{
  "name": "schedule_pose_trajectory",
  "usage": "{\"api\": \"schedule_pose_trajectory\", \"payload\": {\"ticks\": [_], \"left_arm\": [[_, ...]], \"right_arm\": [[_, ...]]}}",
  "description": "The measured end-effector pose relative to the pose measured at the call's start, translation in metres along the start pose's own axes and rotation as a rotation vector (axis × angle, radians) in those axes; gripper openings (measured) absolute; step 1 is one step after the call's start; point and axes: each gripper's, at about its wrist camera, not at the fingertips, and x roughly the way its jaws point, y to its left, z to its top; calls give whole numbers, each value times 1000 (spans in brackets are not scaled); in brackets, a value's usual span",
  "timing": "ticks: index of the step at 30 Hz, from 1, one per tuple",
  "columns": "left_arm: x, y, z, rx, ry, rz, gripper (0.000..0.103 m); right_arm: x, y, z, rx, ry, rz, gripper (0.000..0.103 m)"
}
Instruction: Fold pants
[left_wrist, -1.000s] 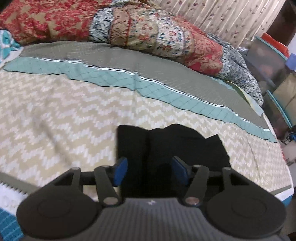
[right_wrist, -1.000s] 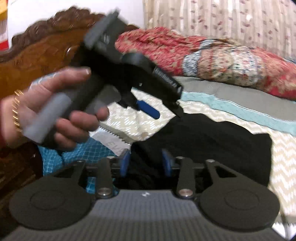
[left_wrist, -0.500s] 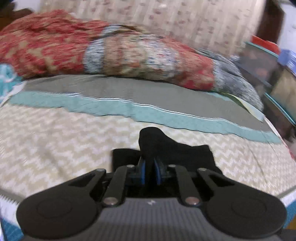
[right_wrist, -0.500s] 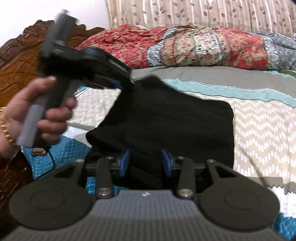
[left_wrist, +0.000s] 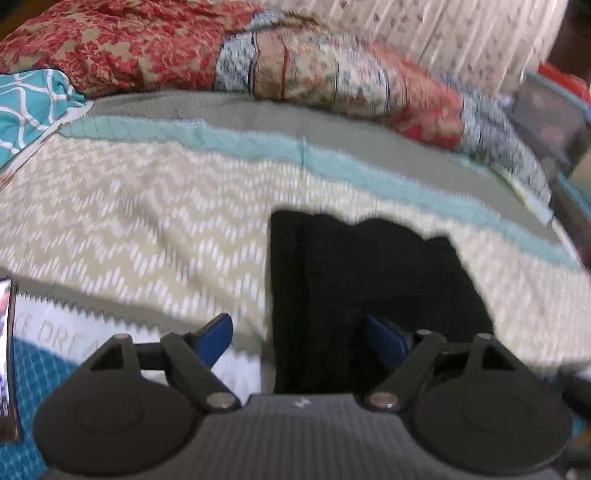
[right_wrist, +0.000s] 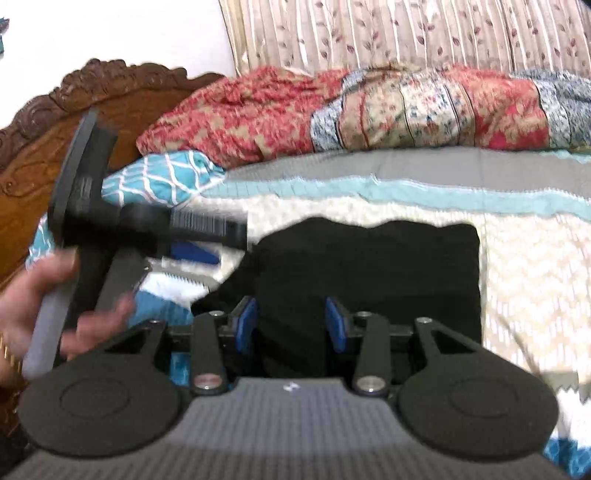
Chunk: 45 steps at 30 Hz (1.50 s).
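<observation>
The black pants (left_wrist: 373, 280) lie folded into a compact block on the zigzag bedspread (left_wrist: 147, 229); they also show in the right wrist view (right_wrist: 369, 266). My left gripper (left_wrist: 301, 338) is open, its jaws wide apart over the pants' near left edge, holding nothing. My right gripper (right_wrist: 291, 325) is open just above the near edge of the pants, with black cloth showing between its blue pads (right_wrist: 246, 323). The left gripper, held in a hand, also shows in the right wrist view (right_wrist: 192, 251) at the pants' left side.
A rolled floral quilt (right_wrist: 369, 110) lies along the far side of the bed. A teal patterned pillow (right_wrist: 162, 181) and carved wooden headboard (right_wrist: 44, 133) are at the left. Curtains (right_wrist: 406, 33) hang behind. Dark furniture (left_wrist: 554, 118) stands past the bed's right edge.
My left gripper let go of the lifted pants fold and opened wide. The fold dropped flat onto the stack. The left gripper drew back to the left.
</observation>
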Motion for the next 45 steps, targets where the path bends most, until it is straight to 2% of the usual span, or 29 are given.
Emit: {"api": "schedule_pose_trajectory", "payload": {"ticks": [2, 5, 8, 9, 12, 16, 22, 27, 29, 30, 34, 35, 38, 40, 41, 42, 45], "left_arm": [[6, 10, -9, -67, 27, 16, 79], [13, 27, -20, -172, 66, -22, 79], [16, 17, -29, -72, 49, 49, 80], [17, 13, -32, -47, 40, 65, 80], [15, 8, -34, -30, 20, 93, 84], [12, 13, -33, -63, 22, 92, 93], [3, 15, -31, -64, 19, 75, 95], [-16, 16, -19, -52, -25, 35, 103], [-22, 19, -12, -65, -40, 12, 103], [-22, 21, -9, -74, -35, 2, 103], [-14, 30, -1, -128, 20, -4, 103], [-11, 31, -1, -139, 31, 0, 103], [-3, 31, -5, -154, 56, -4, 103], [6, 29, -10, -159, 84, 6, 103], [11, 27, -13, -160, 100, 11, 103], [14, 27, -15, -162, 112, 15, 103], [20, 30, -23, -184, 113, 17, 103]], "right_arm": [[11, 0, 5, 6, 28, 14, 44], [38, -1, -2, 27, 118, 29, 42], [61, -2, -15, 58, 245, 49, 42], [64, -1, -19, 45, 258, 48, 42], [58, 5, -22, 14, 254, 35, 42], [38, -2, -19, 60, 226, 58, 43], [-4, -23, -26, 151, 156, 42, 50], [-40, -57, -32, 262, 92, -13, 69], [-47, -72, -32, 316, 75, -20, 77], [-48, -79, -33, 351, 64, -26, 80], [-55, -112, -44, 530, 56, -58, 81], [-55, -112, -44, 530, 56, -58, 81], [-53, -122, -54, 609, 92, -58, 83], [-46, -131, -66, 674, 160, -65, 84], [-45, -136, -72, 707, 165, -51, 85], [-47, -139, -77, 743, 133, -31, 87], [-50, -147, -80, 805, 116, 8, 88]]}}
